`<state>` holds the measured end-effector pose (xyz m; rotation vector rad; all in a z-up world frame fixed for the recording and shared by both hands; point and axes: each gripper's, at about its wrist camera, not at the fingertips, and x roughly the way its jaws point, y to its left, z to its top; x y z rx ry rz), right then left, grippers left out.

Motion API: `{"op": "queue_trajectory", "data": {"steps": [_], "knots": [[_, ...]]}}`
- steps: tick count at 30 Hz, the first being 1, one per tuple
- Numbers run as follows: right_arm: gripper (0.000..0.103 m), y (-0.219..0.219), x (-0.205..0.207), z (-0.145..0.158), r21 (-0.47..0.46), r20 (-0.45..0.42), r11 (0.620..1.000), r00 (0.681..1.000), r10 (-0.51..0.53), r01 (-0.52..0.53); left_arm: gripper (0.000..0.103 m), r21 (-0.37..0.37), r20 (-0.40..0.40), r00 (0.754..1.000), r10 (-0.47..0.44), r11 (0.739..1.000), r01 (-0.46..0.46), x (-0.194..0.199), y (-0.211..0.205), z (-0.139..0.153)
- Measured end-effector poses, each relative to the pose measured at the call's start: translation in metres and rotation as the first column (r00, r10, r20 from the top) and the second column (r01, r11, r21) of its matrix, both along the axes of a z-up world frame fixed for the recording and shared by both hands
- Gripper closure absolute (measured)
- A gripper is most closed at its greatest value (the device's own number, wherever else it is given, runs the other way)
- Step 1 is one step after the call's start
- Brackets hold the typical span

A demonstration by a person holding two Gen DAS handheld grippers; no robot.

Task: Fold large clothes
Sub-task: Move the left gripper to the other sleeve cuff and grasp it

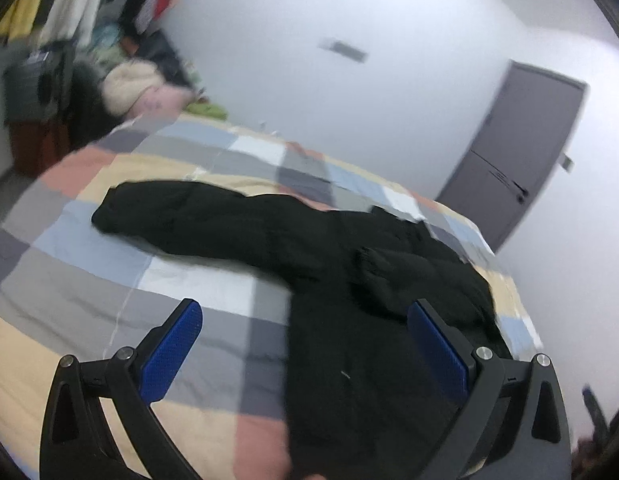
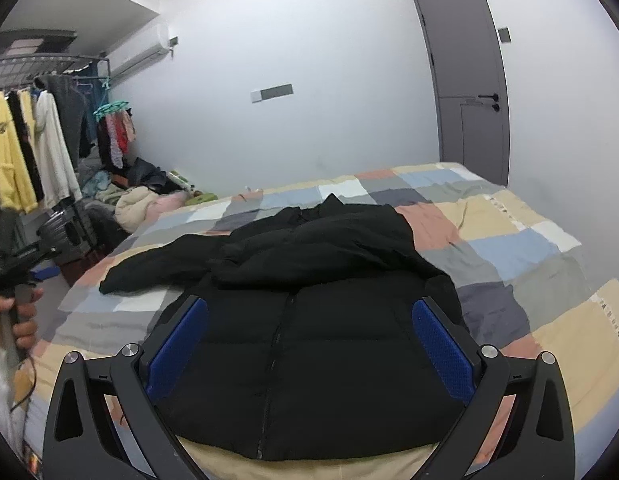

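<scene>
Black jacket (image 2: 309, 320) lay front-up, zipper closed, on the checked bed (image 2: 529, 240), centre of the right view. One sleeve (image 2: 157, 268) stretched toward the left of frame; the other looked already folded across the chest. My right claw (image 2: 309, 344) hung over the lower body, jaws wide apart, nothing between them. My left claw (image 1: 305, 344) was also spread wide and empty, over the jacket's edge at lower centre of its blurred view. Risks: the puffy fabric could slip from a shallow pinch; grabbing only the top layer would drag the folded sleeve loose; the bedcover could get caught along with the hem.
</scene>
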<state>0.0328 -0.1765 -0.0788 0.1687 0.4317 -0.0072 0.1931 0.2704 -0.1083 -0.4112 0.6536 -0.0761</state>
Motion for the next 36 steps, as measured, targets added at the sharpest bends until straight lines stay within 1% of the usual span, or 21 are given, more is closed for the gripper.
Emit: {"op": "queue_trajectory", "data": {"steps": [1,3,6,10,12,14,15,17,18,22,24,27,29,31,33,34,35,36], "knots": [[0.000,0.000,0.004,-0.002,0.005,-0.009,1.000,1.000,-0.002,0.002,0.000,-0.031,-0.003,1.000,0.005,0.999,-0.005,0.011,0.013,-0.008],[0.000,0.001,0.012,-0.006,0.005,-0.027,1.000,1.000,-0.010,0.010,0.000,-0.119,-0.022,0.999,0.032,0.992,-0.035,0.039,0.049,-0.031],[0.000,0.003,0.023,-0.012,-0.002,-0.051,1.000,0.999,-0.019,0.019,0.001,-0.233,-0.052,0.996,0.074,0.969,-0.084,0.074,0.093,-0.066],[0.000,0.007,0.043,-0.024,-0.006,-0.090,1.000,0.996,-0.028,0.027,0.002,-0.306,-0.070,0.990,0.123,0.942,-0.139,0.111,0.135,-0.109],[0.000,0.009,0.053,-0.032,-0.006,-0.113,0.999,0.993,-0.033,0.033,0.002,-0.358,-0.084,0.986,0.145,0.919,-0.165,0.126,0.154,-0.130],[0.000,0.011,0.065,-0.041,-0.008,-0.140,0.999,0.989,-0.039,0.038,0.002,-0.415,-0.104,0.978,0.180,0.886,-0.207,0.140,0.175,-0.154],[0.000,0.012,0.071,-0.044,-0.010,-0.153,0.999,0.987,-0.041,0.040,0.002,-0.443,-0.107,0.975,0.196,0.869,-0.223,0.147,0.184,-0.164],[0.000,0.013,0.081,-0.050,-0.014,-0.172,0.999,0.984,-0.051,0.050,0.002,-0.477,-0.102,0.971,0.218,0.846,-0.240,0.161,0.200,-0.179],[0.000,0.013,0.084,-0.052,-0.014,-0.176,0.998,0.983,-0.058,0.057,0.002,-0.482,-0.100,0.969,0.226,0.841,-0.246,0.168,0.207,-0.185],[0.000,0.012,0.102,-0.062,-0.004,-0.204,0.996,0.975,-0.088,0.089,0.002,-0.461,-0.105,0.963,0.250,0.845,-0.270,0.194,0.226,-0.204],[0.000,0.011,0.108,-0.066,-0.001,-0.218,0.995,0.971,-0.100,0.102,0.003,-0.462,-0.111,0.956,0.270,0.838,-0.290,0.207,0.237,-0.215],[0.000,0.014,0.117,-0.069,-0.028,-0.238,0.994,0.965,-0.113,0.110,0.003,-0.409,-0.133,0.939,0.318,0.845,-0.344,0.223,0.247,-0.224],[0.000,0.014,0.121,-0.071,-0.040,-0.243,0.993,0.963,-0.117,0.111,0.004,-0.403,-0.117,0.928,0.354,0.837,-0.371,0.229,0.256,-0.228],[0.000,0.015,0.125,-0.072,-0.048,-0.249,0.993,0.962,-0.114,0.106,0.011,-0.396,-0.109,0.918,0.382,0.830,-0.393,0.232,0.259,-0.229],[0.000,0.016,0.127,-0.074,-0.057,-0.254,0.994,0.961,-0.109,0.097,0.023,-0.375,-0.120,0.910,0.397,0.831,-0.412,0.237,0.260,-0.230],[0.000,0.016,0.127,-0.074,-0.059,-0.257,0.994,0.961,-0.106,0.094,0.025,-0.365,-0.127,0.909,0.398,0.833,-0.416,0.239,0.259,-0.231],[0.000,0.016,0.126,-0.076,-0.064,-0.261,0.994,0.960,-0.104,0.090,0.031,-0.356,-0.138,0.909,0.392,0.837,-0.415,0.242,0.259,-0.230],[0.000,0.015,0.126,-0.076,-0.068,-0.265,0.994,0.959,-0.104,0.089,0.042,-0.348,-0.148,0.912,0.383,0.843,-0.410,0.245,0.259,-0.230]]}}
